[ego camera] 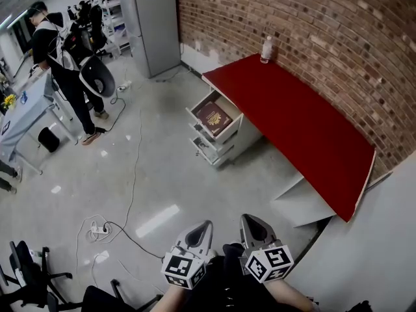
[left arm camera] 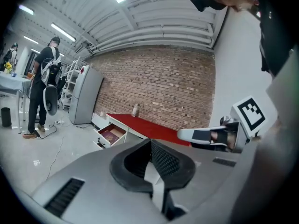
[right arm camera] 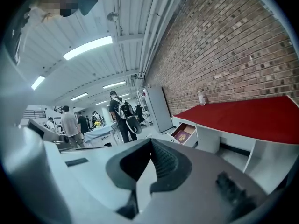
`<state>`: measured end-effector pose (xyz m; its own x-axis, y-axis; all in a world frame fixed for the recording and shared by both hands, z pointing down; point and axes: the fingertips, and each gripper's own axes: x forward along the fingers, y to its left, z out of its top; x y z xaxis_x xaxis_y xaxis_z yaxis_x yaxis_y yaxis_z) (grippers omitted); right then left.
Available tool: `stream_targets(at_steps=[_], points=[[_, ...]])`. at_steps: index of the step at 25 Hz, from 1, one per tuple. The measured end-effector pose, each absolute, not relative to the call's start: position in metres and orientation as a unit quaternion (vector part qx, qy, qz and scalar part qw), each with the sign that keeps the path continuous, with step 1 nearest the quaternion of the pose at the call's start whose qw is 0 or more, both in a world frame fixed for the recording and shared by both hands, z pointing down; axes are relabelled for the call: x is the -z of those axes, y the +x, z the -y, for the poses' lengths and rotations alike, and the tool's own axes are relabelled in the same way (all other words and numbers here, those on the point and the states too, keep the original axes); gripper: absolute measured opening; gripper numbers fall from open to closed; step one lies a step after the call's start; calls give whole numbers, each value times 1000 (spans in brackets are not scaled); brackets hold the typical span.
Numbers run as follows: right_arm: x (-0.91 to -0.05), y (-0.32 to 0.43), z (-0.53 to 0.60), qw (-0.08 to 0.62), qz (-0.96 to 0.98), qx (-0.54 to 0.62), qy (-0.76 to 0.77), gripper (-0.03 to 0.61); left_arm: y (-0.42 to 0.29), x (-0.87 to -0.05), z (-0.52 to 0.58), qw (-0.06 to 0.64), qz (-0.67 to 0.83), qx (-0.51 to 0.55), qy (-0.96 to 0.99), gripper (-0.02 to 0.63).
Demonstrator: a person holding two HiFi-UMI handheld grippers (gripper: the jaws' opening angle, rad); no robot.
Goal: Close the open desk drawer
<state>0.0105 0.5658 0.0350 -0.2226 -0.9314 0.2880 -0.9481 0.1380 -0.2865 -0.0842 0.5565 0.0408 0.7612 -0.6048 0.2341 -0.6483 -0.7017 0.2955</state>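
Both grippers sit at the near edge of the head view, left gripper (ego camera: 203, 229) beside right gripper (ego camera: 252, 225), each with its jaws pressed together on nothing. The open drawer (ego camera: 197, 123), topmost in a white pedestal (ego camera: 242, 142) under the left end of the red tabletop (ego camera: 299, 122), lies far ahead, well apart from both grippers, with a maroon book (ego camera: 214, 117) inside.

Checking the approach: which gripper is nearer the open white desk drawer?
Left, slightly. The left gripper is far off but roughly in line with the open white desk drawer; the right gripper sits beside it, offset sideways.
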Motion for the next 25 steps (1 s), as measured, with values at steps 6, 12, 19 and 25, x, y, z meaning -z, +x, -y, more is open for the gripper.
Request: stream_targets(at_steps=[6,12,19,25], points=[[-40,3,-557,23,758,-215,615,6,-83,-41,-546,185,341,-60,920,6],[-41,6,-526,25,762,-215,610,6,-78,-41,-514,185,341,-60,920,6],[-42,17,-481,30,765,-213,607,6,-67,-40,-470,182,343,-64,919,6],[-42,30,-435,39,767,-214,603,6,-52,-39,-428,185,340,-65,920,6]])
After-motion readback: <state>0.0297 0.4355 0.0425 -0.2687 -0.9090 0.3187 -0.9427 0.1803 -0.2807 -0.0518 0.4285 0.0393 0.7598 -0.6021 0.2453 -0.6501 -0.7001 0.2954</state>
